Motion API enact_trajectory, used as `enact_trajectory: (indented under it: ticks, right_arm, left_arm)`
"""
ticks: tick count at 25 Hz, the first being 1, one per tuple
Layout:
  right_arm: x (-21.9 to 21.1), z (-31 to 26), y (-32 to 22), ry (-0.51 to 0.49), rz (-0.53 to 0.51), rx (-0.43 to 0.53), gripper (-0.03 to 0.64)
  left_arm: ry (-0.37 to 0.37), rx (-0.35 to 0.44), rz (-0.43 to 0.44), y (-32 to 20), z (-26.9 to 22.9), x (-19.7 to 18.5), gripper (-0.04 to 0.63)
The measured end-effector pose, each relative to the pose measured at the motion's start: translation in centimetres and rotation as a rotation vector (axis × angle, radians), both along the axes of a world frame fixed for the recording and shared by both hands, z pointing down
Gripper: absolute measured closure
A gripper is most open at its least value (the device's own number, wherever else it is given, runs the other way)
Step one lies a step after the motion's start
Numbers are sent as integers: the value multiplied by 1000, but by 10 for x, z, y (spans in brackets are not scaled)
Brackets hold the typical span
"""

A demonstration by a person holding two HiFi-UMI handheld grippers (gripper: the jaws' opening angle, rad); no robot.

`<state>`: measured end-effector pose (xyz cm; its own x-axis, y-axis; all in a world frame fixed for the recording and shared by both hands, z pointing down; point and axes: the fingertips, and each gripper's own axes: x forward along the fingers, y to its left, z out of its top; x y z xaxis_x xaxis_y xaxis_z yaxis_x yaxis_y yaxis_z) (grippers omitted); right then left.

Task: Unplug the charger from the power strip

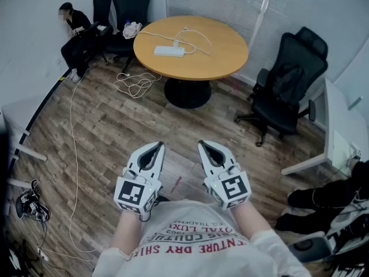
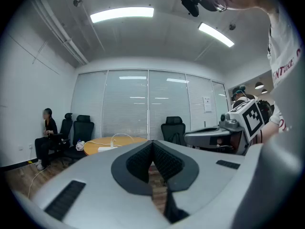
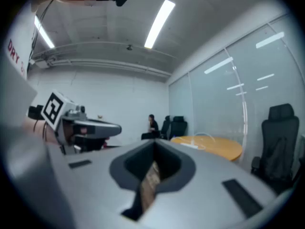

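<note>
In the head view a white power strip lies on a round wooden table far ahead. A white charger lead loops from it across the top. My left gripper and right gripper hang side by side near my chest, well short of the table, both shut and empty. In the left gripper view, the jaw tips of the left gripper meet, with the table and strip small beyond. The right gripper view shows the right gripper shut and the table to the right.
A black office chair stands right of the table, and more chairs stand behind it. A person sits at the far left. A white cable lies coiled on the wood floor. A white desk runs along the right.
</note>
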<state>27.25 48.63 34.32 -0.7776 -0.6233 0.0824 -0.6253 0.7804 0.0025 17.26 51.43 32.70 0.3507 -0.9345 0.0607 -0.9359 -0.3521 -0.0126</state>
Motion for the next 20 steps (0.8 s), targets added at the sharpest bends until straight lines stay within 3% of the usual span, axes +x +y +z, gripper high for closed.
enact_trajectory:
  ticks: [20]
  right_arm:
    - [8,11,-18,-21,13,-51,589]
  left_arm:
    - [-9,-49,5,-17,16,6,566]
